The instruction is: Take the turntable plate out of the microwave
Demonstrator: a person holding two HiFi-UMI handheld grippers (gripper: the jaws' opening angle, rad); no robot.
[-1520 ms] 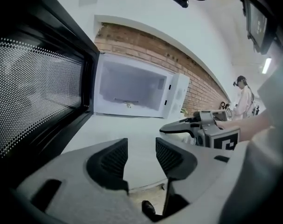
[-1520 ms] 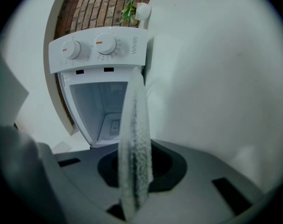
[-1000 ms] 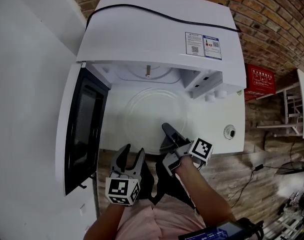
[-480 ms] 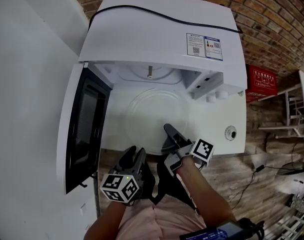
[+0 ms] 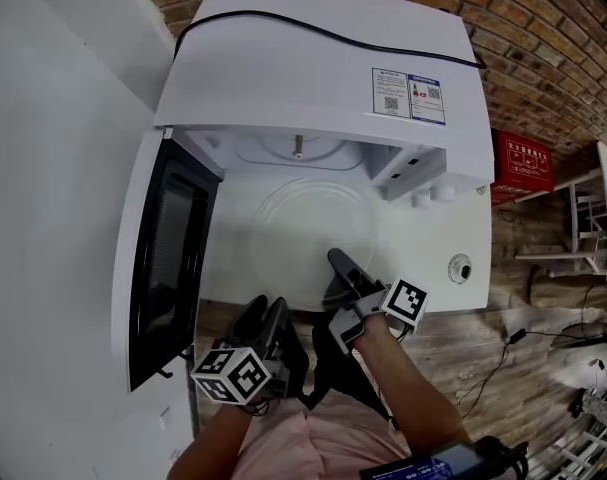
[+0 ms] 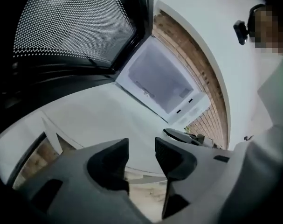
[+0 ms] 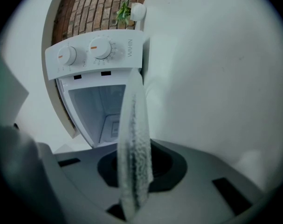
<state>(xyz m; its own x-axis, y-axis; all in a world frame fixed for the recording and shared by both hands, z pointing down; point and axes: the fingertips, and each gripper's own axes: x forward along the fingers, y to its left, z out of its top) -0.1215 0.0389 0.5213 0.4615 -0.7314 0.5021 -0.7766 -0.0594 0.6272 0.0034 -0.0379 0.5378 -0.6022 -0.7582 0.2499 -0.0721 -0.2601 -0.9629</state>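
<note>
**Turntable plate** point(image 5: 308, 226): clear glass, round. It appears to be already out of the cavity, reaching forward from the right hand-held gripper point(image 5: 337, 261) over the white bench point(image 5: 428, 253).

**Right hand-held gripper:** clenched on the plate's near rim. This is the only hold.

**Left hand-held gripper** point(image 6: 141, 148): just left of the right one and short of the plate. Its jaws have just been opening and nothing is between them.

**Microwave** point(image 5: 313, 58): ahead of both. The door point(image 5: 168, 258) is swung wide, left of the left hand-held gripper. The drive hub point(image 5: 298, 153) stands bare inside.

**Hazards, as judged:**
- Smooth glass pinched at one edge may pivot or slide out under its own weight, then crack on the bench or the wooden floor point(image 5: 483, 343).
- A sideways swing could knock the far rim against the door.
- The free gripper gives no support.
</note>
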